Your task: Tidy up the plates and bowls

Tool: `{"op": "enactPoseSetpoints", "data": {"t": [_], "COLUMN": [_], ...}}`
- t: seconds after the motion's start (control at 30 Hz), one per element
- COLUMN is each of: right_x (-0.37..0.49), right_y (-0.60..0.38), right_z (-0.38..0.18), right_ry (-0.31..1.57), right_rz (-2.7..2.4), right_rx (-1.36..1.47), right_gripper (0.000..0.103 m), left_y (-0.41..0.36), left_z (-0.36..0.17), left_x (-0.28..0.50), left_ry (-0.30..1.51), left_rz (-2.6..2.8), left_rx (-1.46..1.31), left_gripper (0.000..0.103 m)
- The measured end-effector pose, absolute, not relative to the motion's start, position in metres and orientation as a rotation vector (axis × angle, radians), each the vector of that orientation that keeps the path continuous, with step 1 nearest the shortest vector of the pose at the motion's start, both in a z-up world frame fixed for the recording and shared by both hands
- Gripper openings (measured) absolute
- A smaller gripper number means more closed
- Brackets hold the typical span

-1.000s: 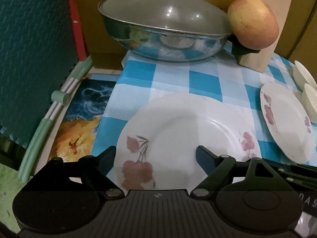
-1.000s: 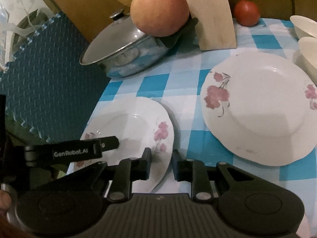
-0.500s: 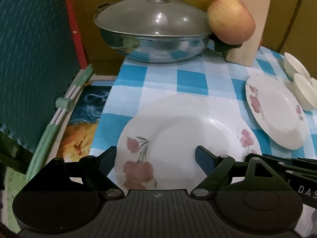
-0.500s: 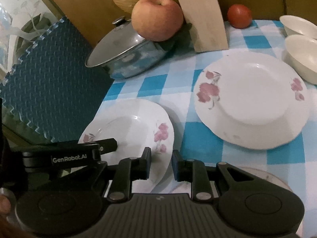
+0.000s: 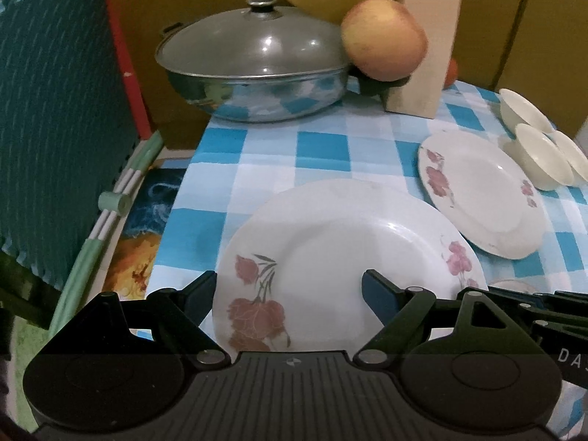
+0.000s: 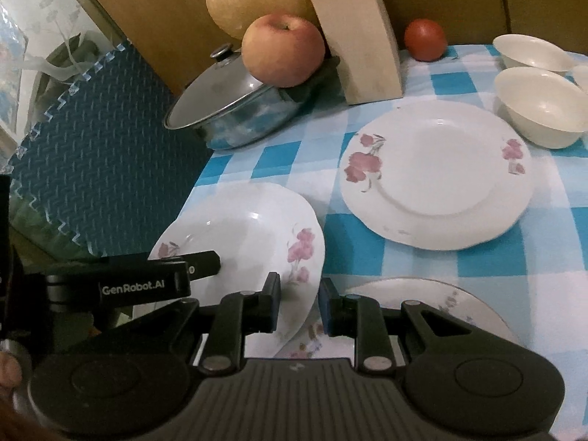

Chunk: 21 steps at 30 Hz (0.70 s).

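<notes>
Right tool [image 6: 299, 303] pinches the tilted plate's [image 6: 242, 235] rim at lower centre; left tool [image 5: 288, 296] spreads wide around that plate [image 5: 341, 257].

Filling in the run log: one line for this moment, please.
left gripper: open, straddling near plate | right gripper: pinching its rim, plate tilted | far plate, bowls: on cloth

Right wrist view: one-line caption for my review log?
Right tool closed on the rim of a tilted floral plate, beside a second floral plate on the checked tablecloth.
</notes>
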State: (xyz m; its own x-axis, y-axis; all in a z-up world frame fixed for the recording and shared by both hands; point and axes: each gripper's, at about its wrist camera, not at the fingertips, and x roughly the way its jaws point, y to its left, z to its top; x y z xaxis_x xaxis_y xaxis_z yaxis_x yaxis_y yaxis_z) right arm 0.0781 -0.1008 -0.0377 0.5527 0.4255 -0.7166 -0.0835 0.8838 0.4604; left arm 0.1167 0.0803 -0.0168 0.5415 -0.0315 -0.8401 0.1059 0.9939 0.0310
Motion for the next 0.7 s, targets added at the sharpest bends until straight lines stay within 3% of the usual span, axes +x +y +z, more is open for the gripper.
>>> {"op": "enactPoseSetpoints", "data": {"t": [0.7], "right_x": [-0.009], "right_y": [-0.173], "right_z": [-0.037], "right_ry": [0.958], "right_rz": [0.207], "right_rx": [0.448], "right_gripper": [0.023], "left_y": [0.003], "left_z": [-0.015], "left_x": [0.060], "left_ry": [0.968], "left_rz": [-0.243], "left_rx": [0.205], "left_gripper": [0.089]}}
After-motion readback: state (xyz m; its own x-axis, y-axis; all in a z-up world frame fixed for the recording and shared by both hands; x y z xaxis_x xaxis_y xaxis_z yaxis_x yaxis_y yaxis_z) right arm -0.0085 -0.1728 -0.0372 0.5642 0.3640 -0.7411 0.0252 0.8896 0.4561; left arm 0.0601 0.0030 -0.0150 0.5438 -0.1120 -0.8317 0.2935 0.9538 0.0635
